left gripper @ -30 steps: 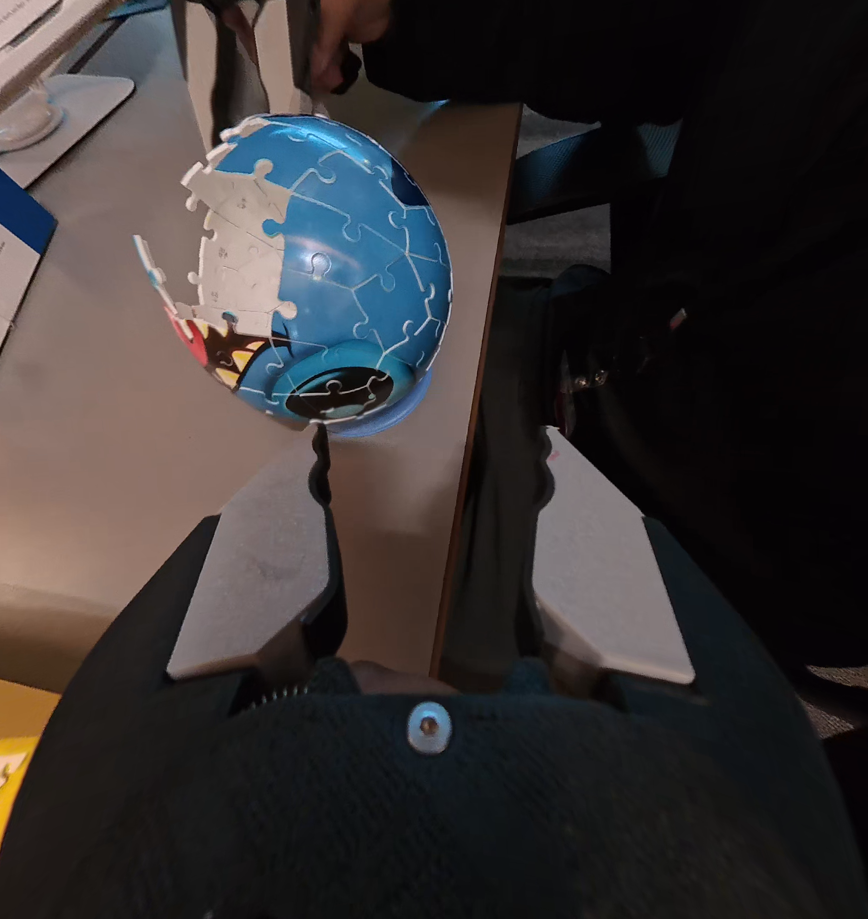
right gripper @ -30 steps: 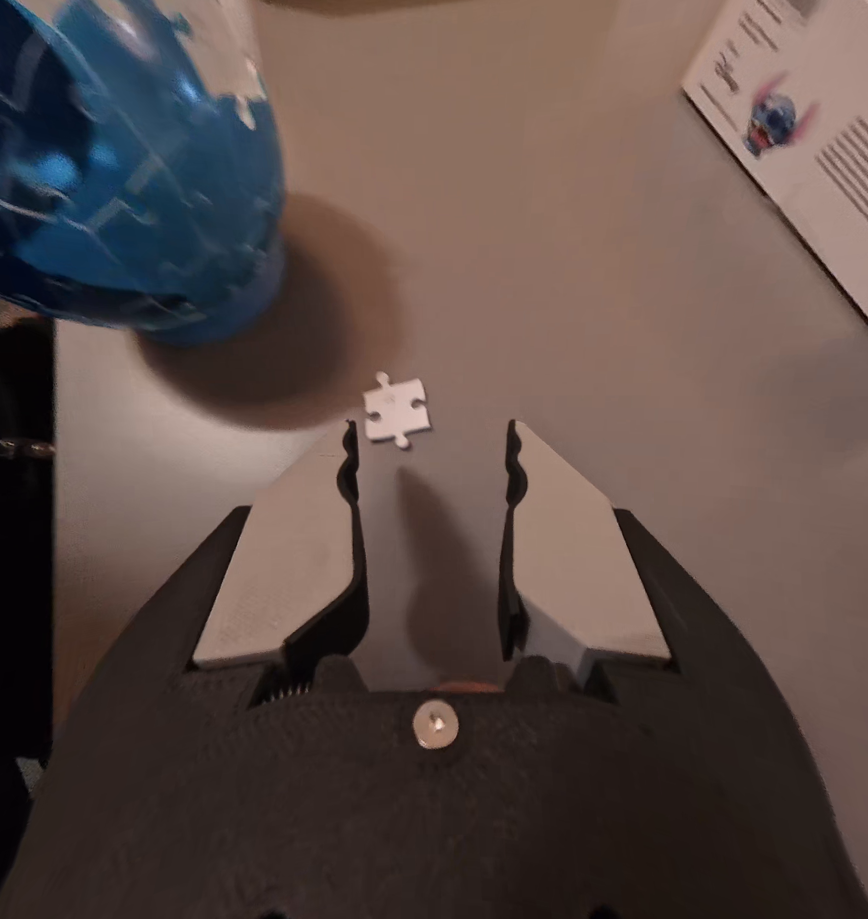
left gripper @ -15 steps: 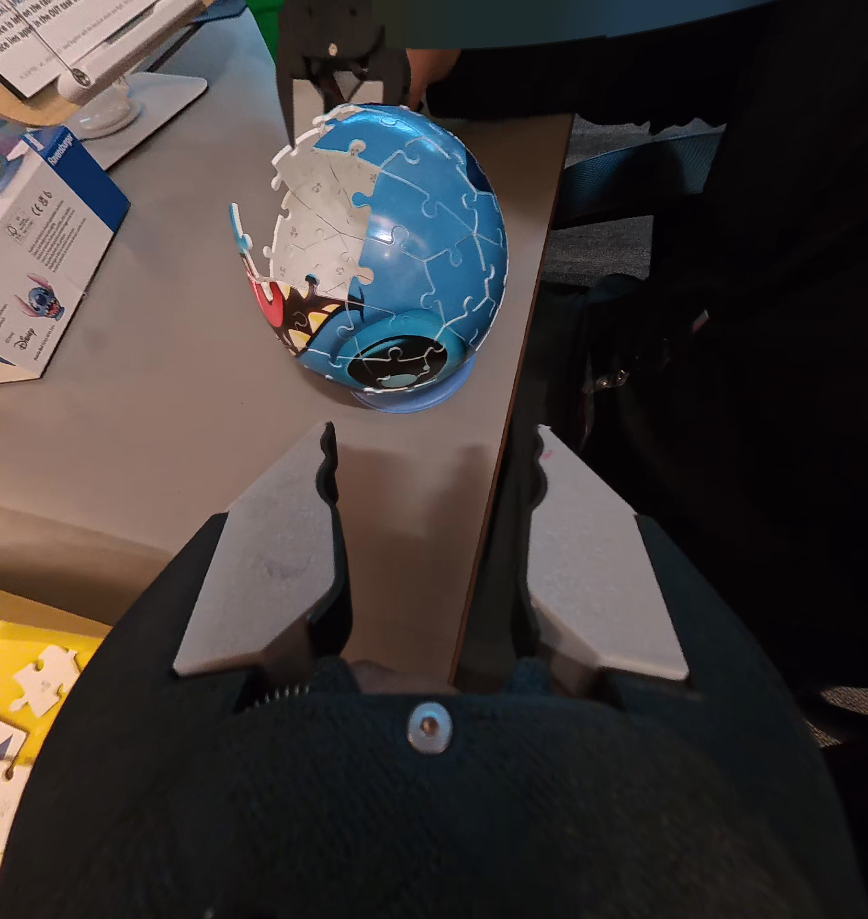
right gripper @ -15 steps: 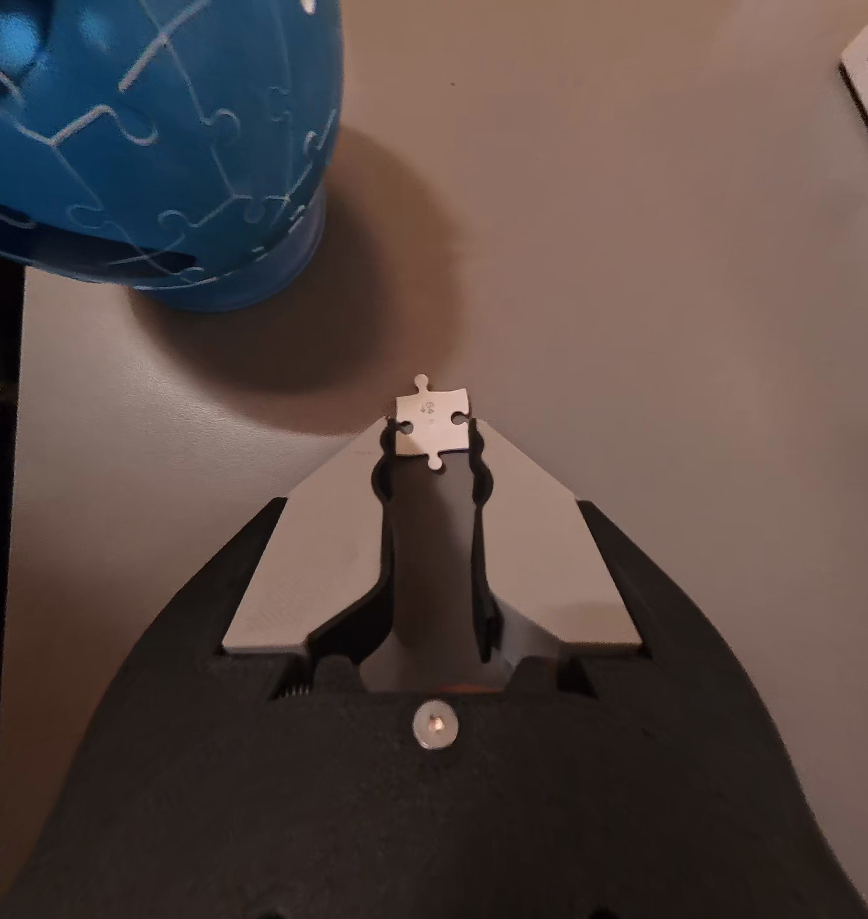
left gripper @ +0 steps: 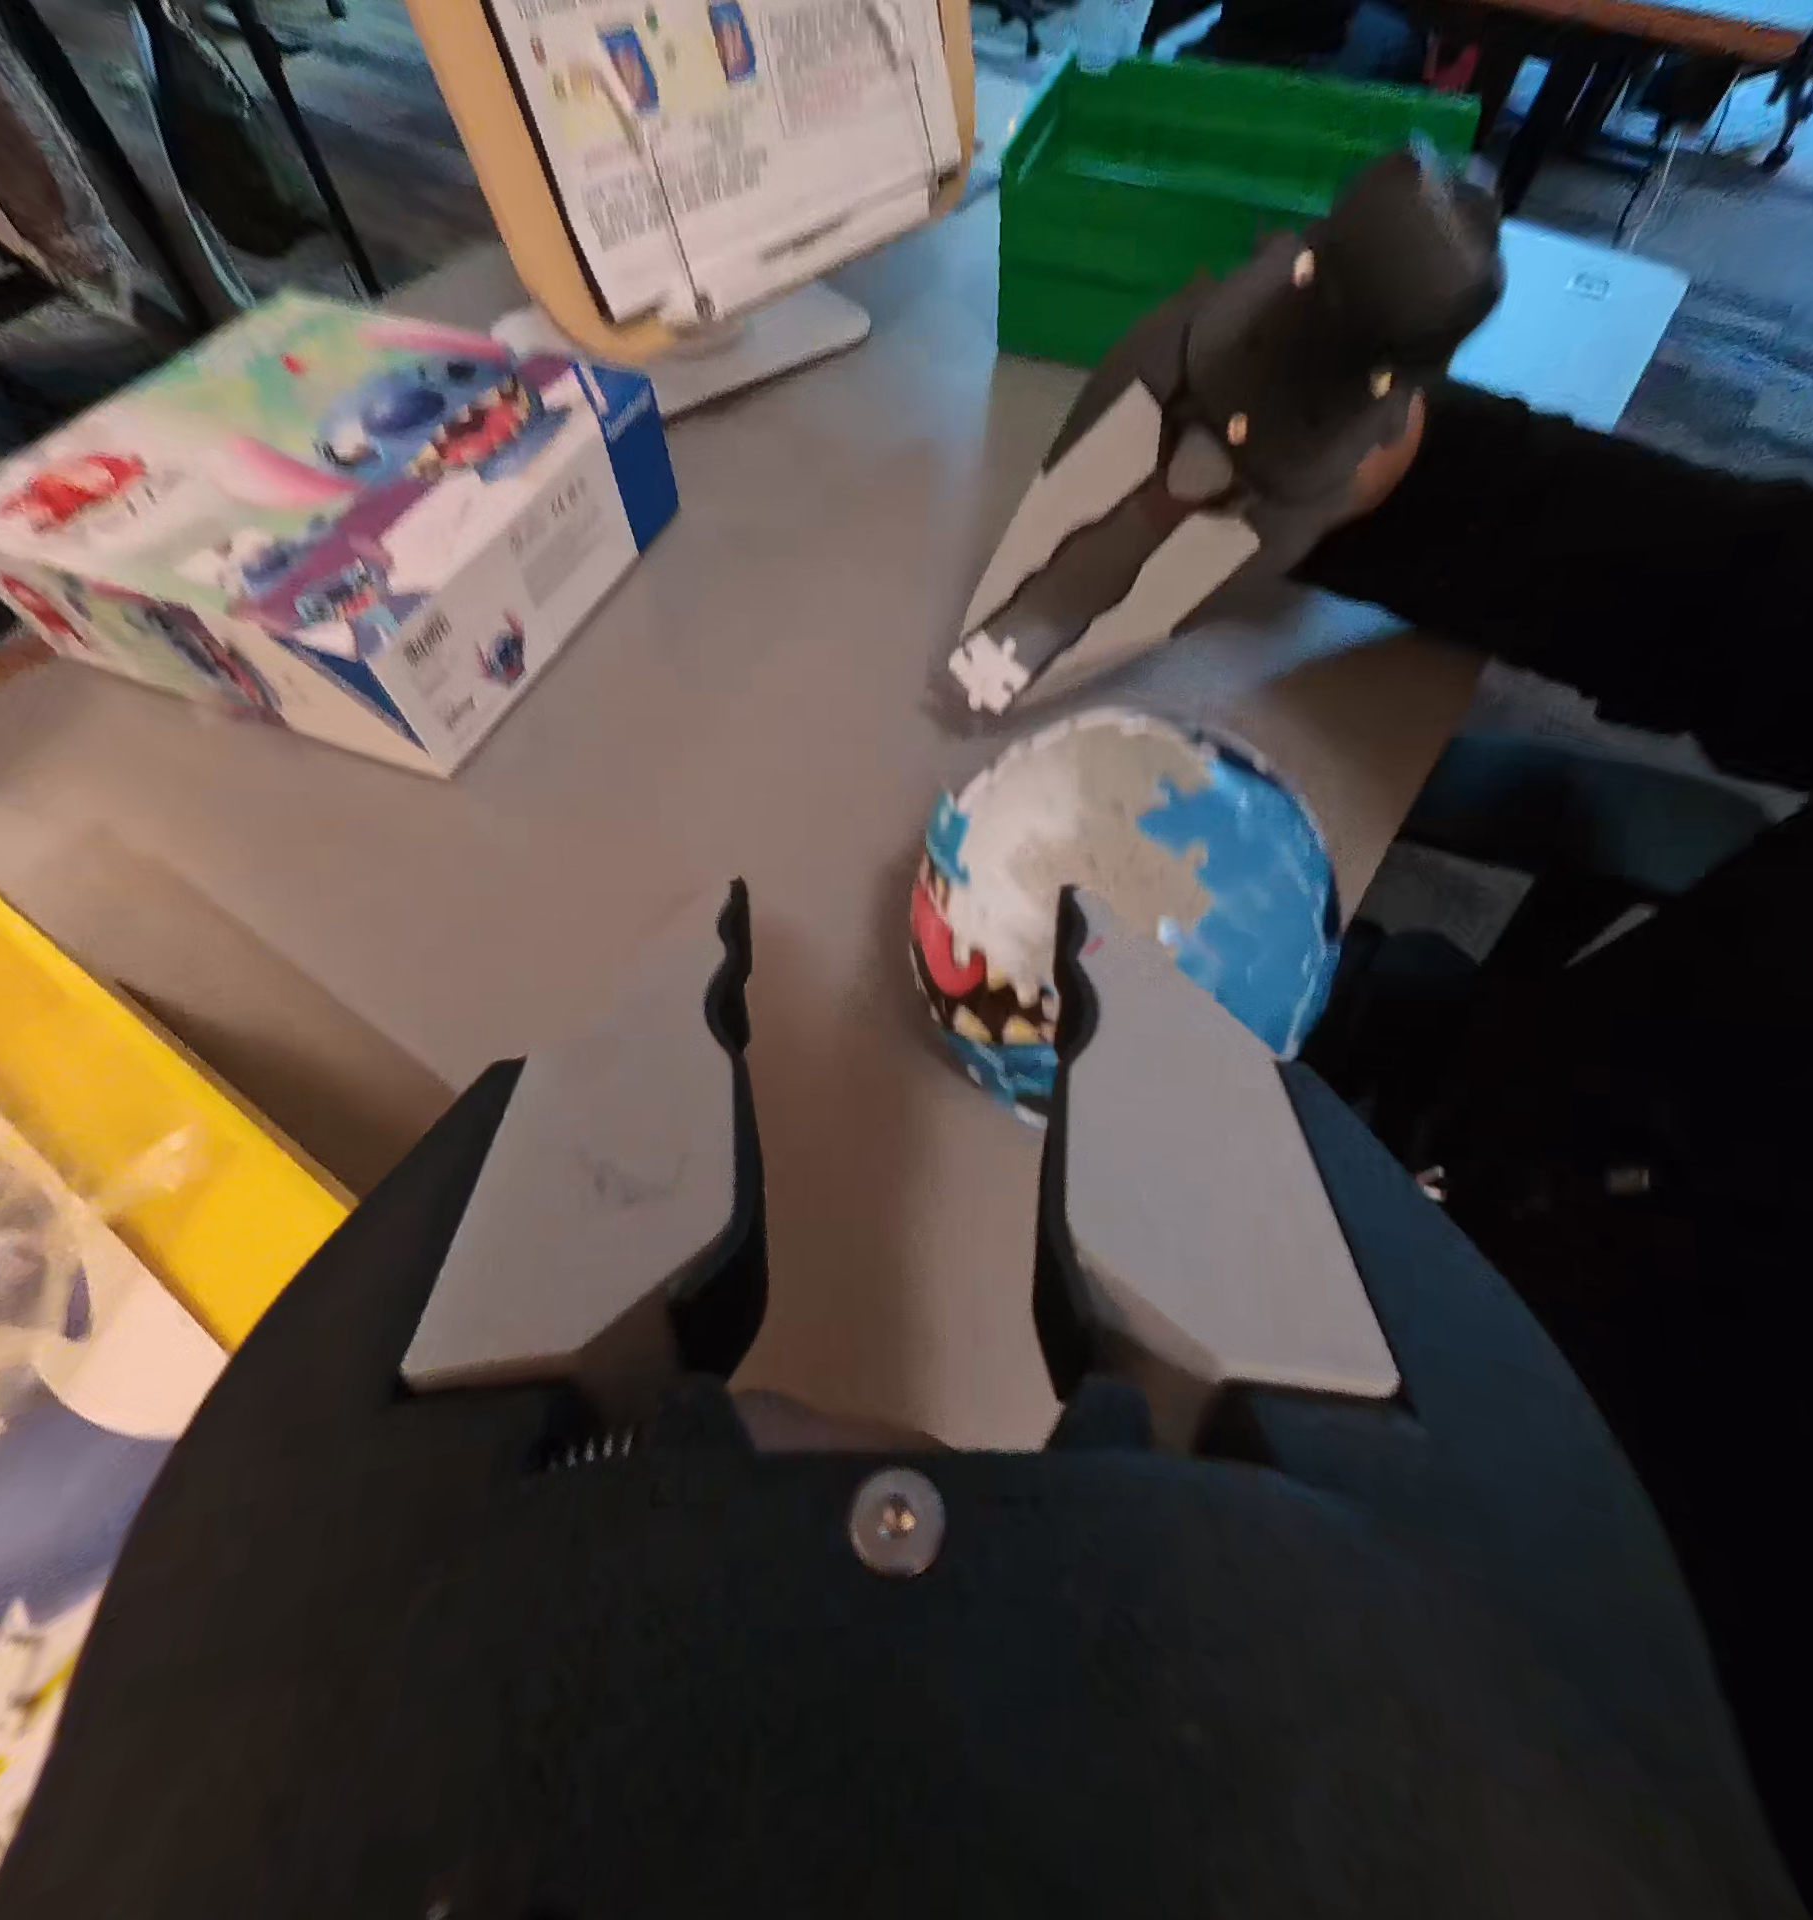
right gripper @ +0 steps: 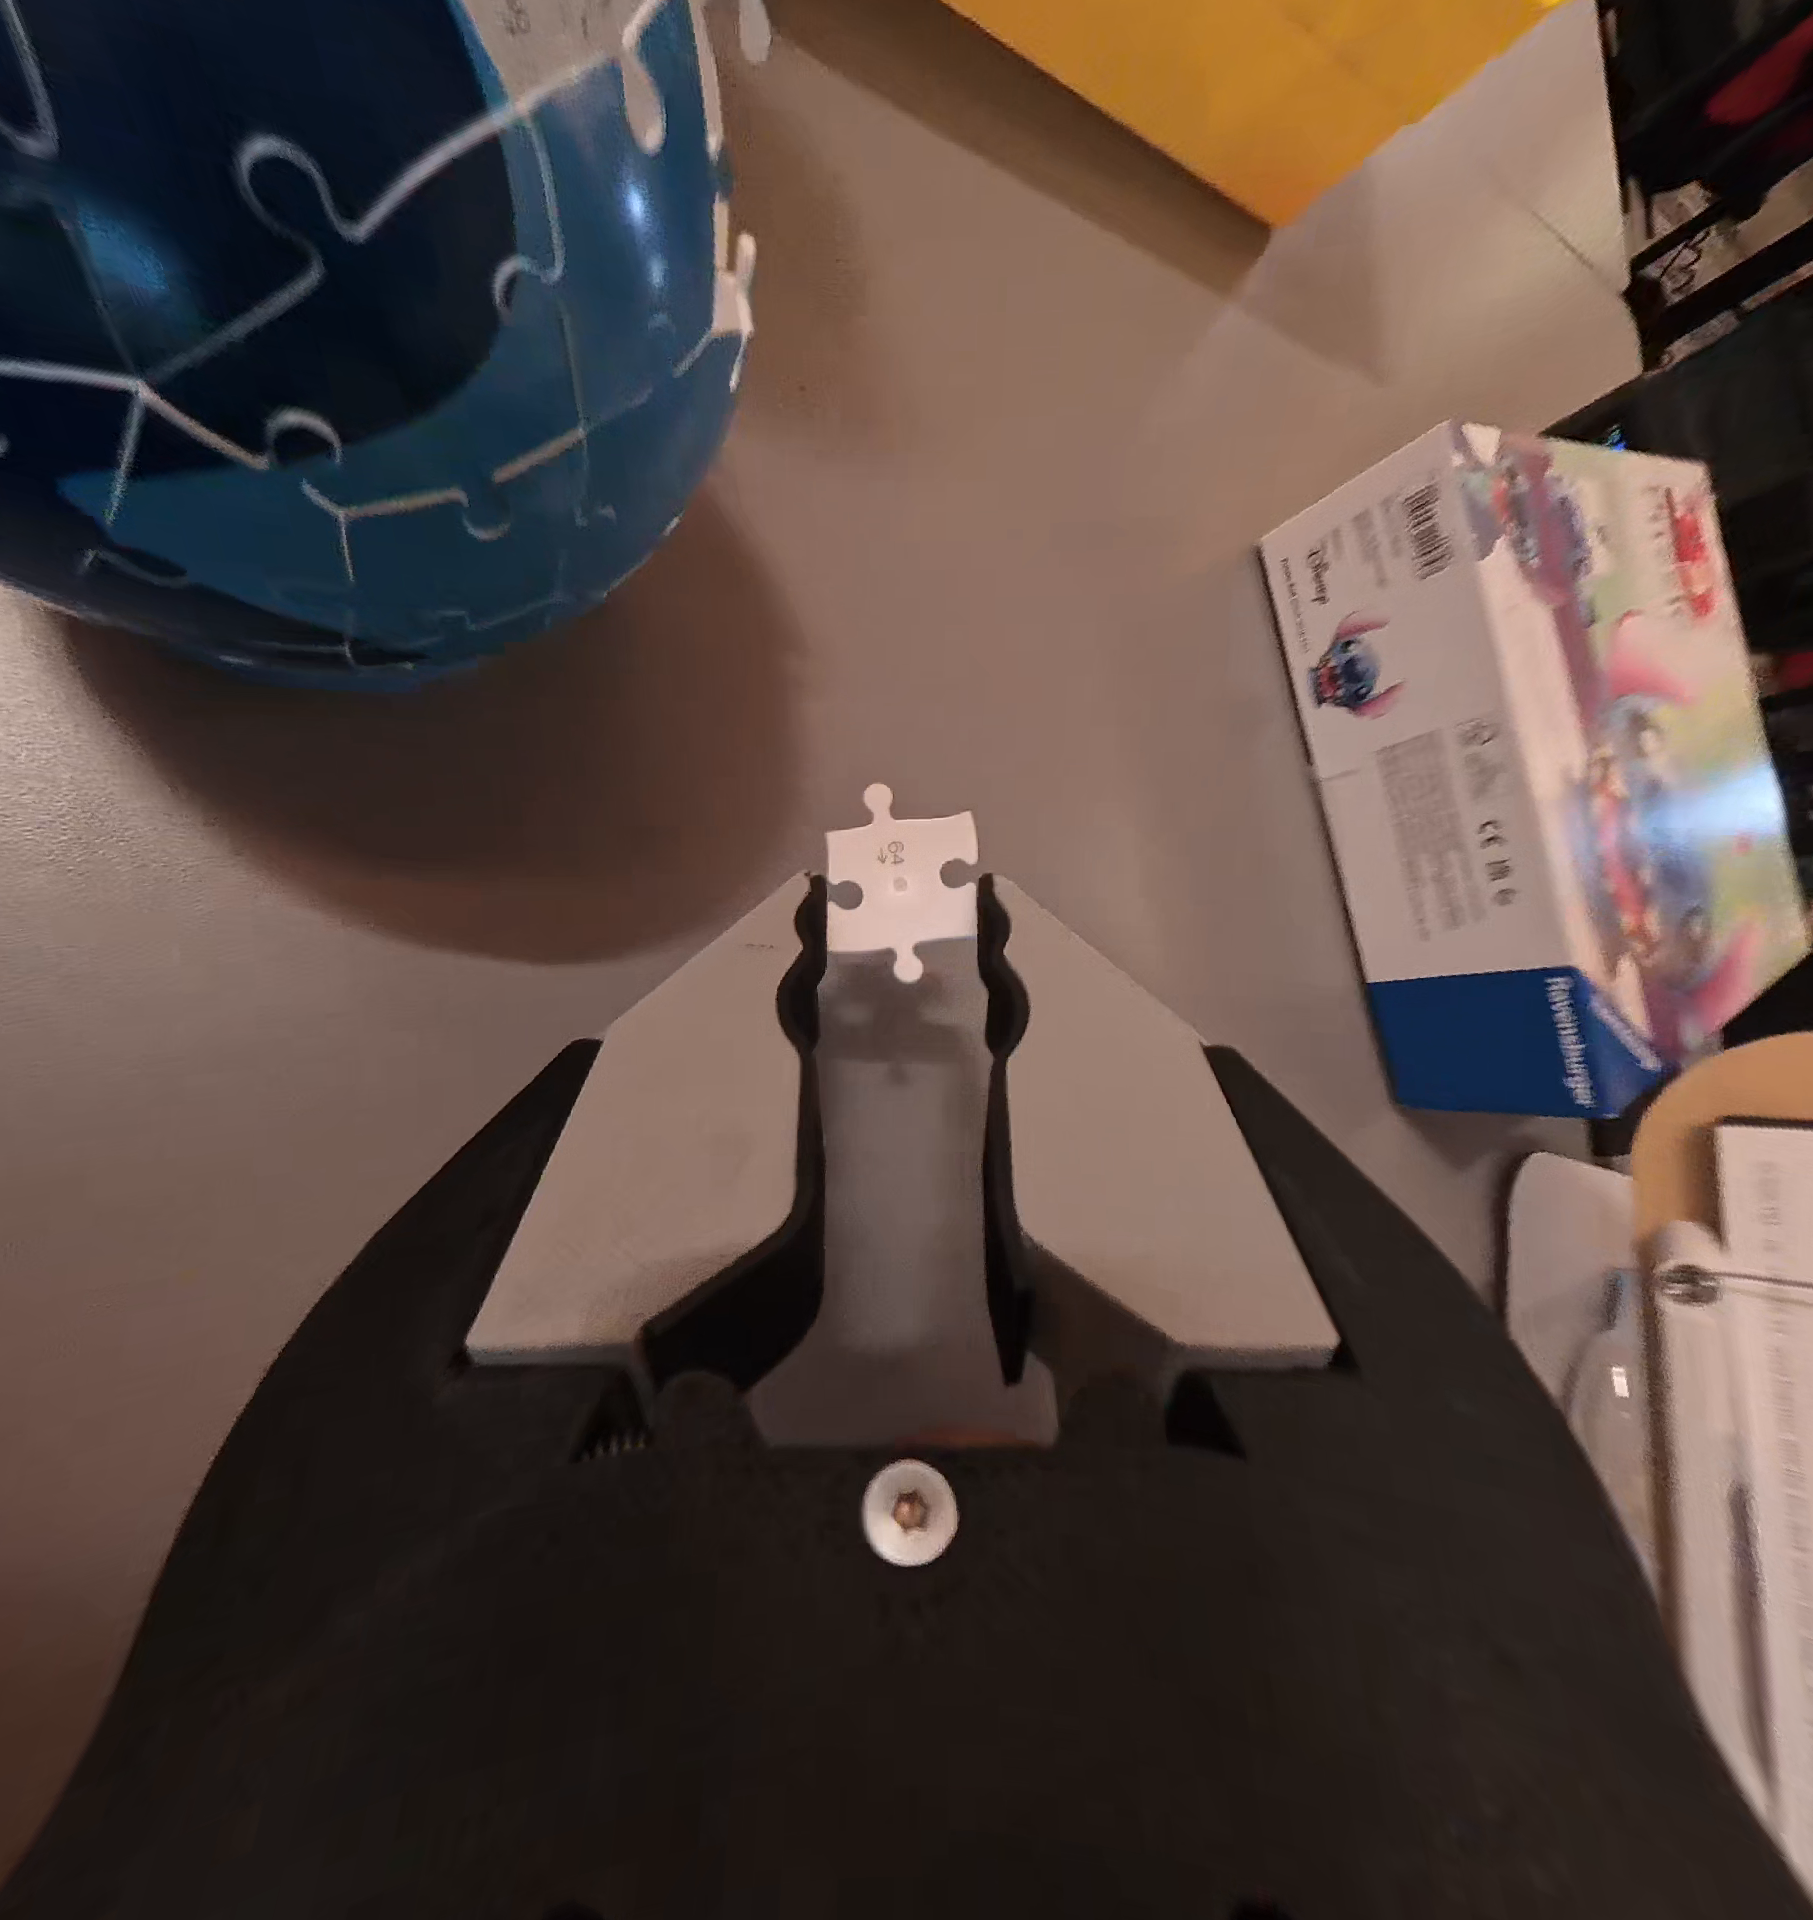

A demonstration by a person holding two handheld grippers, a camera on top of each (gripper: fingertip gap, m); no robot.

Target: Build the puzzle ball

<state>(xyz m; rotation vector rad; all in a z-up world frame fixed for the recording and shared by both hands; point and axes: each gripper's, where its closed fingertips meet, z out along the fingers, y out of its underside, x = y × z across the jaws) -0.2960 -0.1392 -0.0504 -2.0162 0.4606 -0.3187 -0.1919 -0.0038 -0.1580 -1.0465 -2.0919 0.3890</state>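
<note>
The part-built blue puzzle ball [left gripper: 1193, 894] stands on the grey table near its right edge, with its open white inside facing up and left; it also shows in the right wrist view [right gripper: 310, 343]. My right gripper [right gripper: 900, 883] is shut on a white puzzle piece [right gripper: 900, 894], white side up, and holds it just above the table beside the ball. The left wrist view shows that gripper [left gripper: 995, 665] and the piece [left gripper: 985, 670] behind the ball. My left gripper [left gripper: 900, 914] is open and empty, above the table to the ball's left.
The puzzle box [left gripper: 310, 540] lies at the left of the table, also in the right wrist view [right gripper: 1546, 769]. A page stand [left gripper: 736, 156] and a green bin [left gripper: 1224, 208] are at the back. A yellow bin [left gripper: 102, 1101] with loose pieces sits at the near left. There is about 20 centimetres between the tips of the two grippers.
My right gripper has closed on the white piece and lifted it off the table. My left gripper has pulled back and risen, so the ball now lies farther off and to its right.
</note>
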